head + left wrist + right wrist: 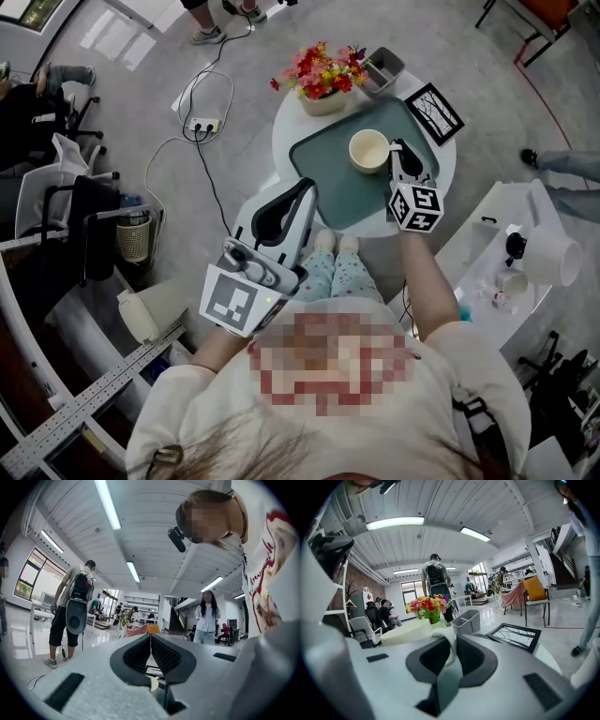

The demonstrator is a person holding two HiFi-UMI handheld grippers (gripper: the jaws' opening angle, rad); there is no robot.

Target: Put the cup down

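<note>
A cream cup [368, 150] is over the middle of the teal tray [328, 192] on the round white table [280, 136]. My right gripper [397, 152] is shut on the cup's handle from the right side. In the right gripper view the handle [450, 649] sits between the dark pads and the cup's body [407, 632] is to the left. I cannot tell whether the cup rests on the tray or hangs just above it. My left gripper [307, 190] is near the table's front edge, its jaws shut on nothing; in the left gripper view the pads [163, 654] meet at the tip.
A bunch of red and yellow flowers [322, 75], a grey box [384, 69] and a framed picture [433, 112] stand at the table's far side. Cables and a power strip [204, 123] lie on the floor to the left. People stand around the room.
</note>
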